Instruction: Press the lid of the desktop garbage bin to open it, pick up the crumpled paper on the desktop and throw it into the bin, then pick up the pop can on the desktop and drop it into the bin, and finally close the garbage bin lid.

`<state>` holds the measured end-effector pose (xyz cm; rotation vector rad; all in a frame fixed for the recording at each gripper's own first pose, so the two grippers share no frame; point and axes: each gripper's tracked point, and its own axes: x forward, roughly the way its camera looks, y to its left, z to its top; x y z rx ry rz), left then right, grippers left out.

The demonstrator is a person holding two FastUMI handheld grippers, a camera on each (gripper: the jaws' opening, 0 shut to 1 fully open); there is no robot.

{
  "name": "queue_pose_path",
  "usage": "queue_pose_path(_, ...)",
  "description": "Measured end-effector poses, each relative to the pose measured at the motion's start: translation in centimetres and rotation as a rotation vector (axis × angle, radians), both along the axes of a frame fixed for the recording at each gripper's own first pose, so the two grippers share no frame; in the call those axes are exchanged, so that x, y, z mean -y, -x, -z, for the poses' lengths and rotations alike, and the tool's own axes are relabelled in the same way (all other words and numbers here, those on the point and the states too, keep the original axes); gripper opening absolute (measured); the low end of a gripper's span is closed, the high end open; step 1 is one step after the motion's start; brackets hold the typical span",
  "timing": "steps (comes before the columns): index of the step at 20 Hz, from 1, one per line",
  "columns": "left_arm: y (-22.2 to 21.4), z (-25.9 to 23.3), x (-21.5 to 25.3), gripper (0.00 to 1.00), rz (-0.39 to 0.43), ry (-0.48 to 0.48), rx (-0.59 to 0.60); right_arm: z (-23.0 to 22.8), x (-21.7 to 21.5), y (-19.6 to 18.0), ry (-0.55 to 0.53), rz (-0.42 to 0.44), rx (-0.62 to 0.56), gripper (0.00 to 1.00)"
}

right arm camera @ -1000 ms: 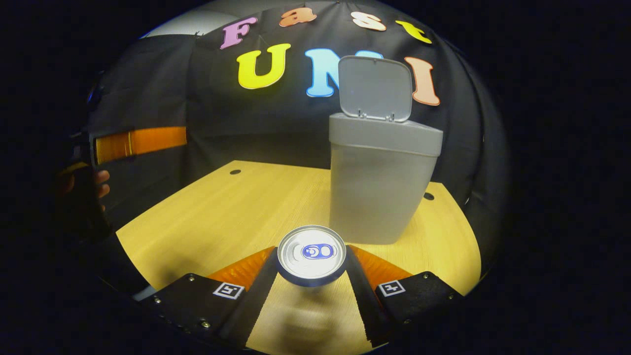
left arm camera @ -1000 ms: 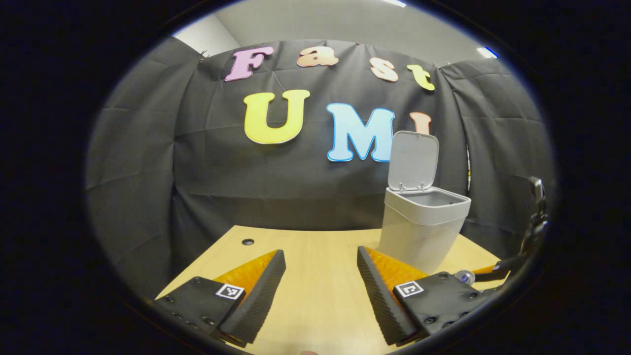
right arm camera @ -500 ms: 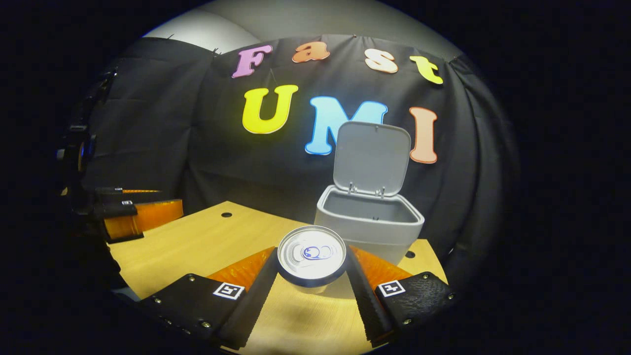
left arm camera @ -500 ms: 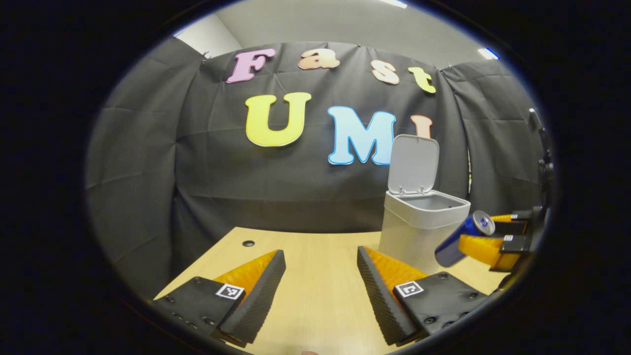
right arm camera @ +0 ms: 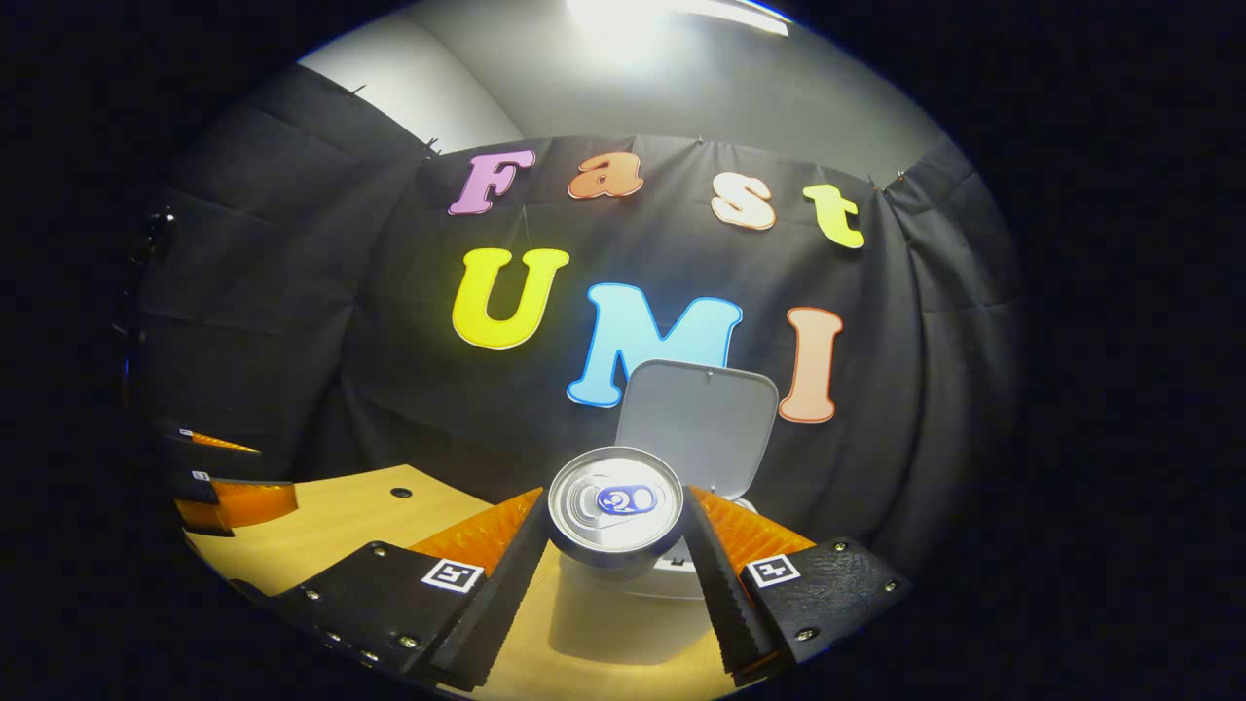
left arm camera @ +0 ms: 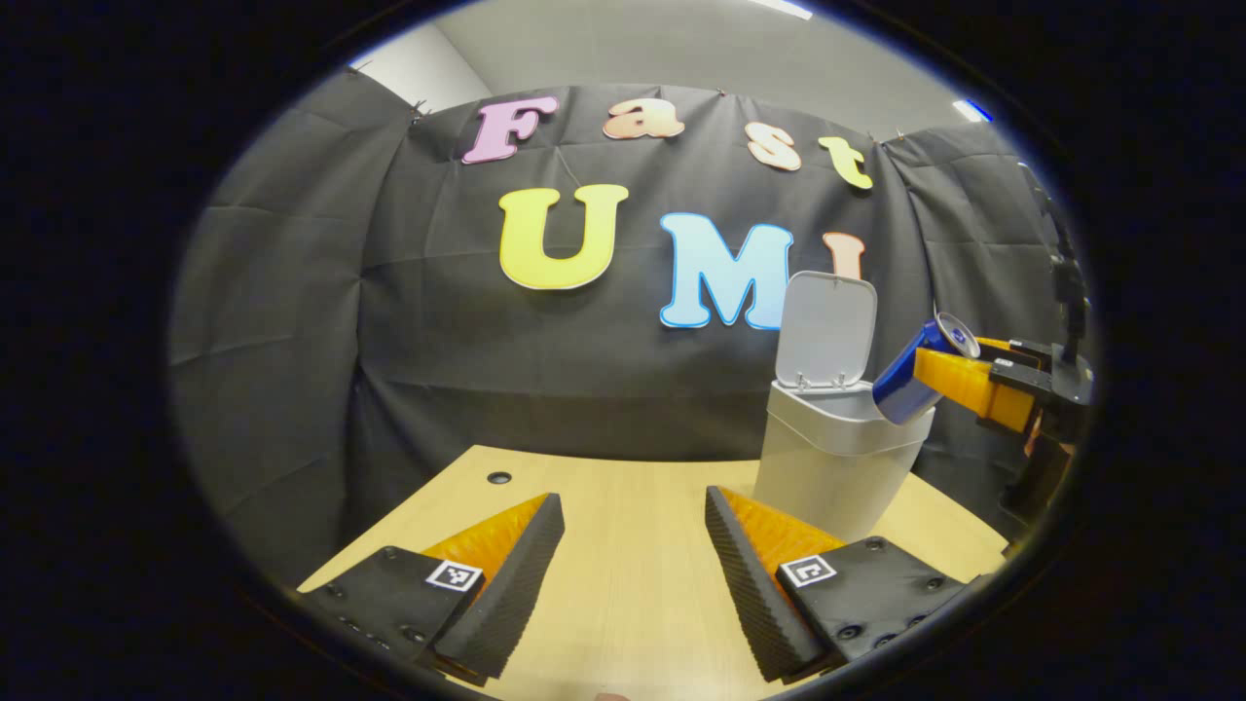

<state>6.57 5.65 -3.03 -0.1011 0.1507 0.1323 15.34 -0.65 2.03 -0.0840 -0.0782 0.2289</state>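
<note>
Bin lid (left arm camera: 825,329) stands open. No crumpled paper lies on the counter (left arm camera: 623,574); I judge it binned. My right tongs (right arm camera: 615,555) are clenched on the pop can (right arm camera: 614,503), tilted at the garbage bin (left arm camera: 837,458) rim. My left tongs (left arm camera: 633,565) hang released, empty. Remaining: drop can, close lid.
</note>
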Motion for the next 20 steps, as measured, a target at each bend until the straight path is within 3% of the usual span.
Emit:
queue_pose_path(2, 0.1, -0.2, -0.2, 1.0, -0.007, -0.004, 0.005, -0.4, 0.3, -1.2, -0.003, 0.013, 0.008, 0.83)
queue_pose_path(4, 0.1, -0.4, -0.3, 0.95, -0.014, -0.006, 0.01, -0.2, 0.5, -2.4, -0.003, 0.025, 0.004, 0.83)
queue_pose_path(7, 0.2, -0.4, -0.6, 1.0, -0.021, -0.006, 0.013, 0.6, 0.3, -3.7, 0.015, 0.026, -0.019, 0.83)
queue_pose_path(8, 0.1, -0.4, -0.7, 0.89, -0.023, -0.004, 0.014, 0.8, 0.3, -4.0, 0.021, 0.026, -0.025, 0.83)
queue_pose_path(20, -0.8, -0.5, -0.3, 0.89, -0.014, -0.007, 0.01, 2.5, 0.2, -5.9, -0.006, 0.041, -0.089, 0.85)
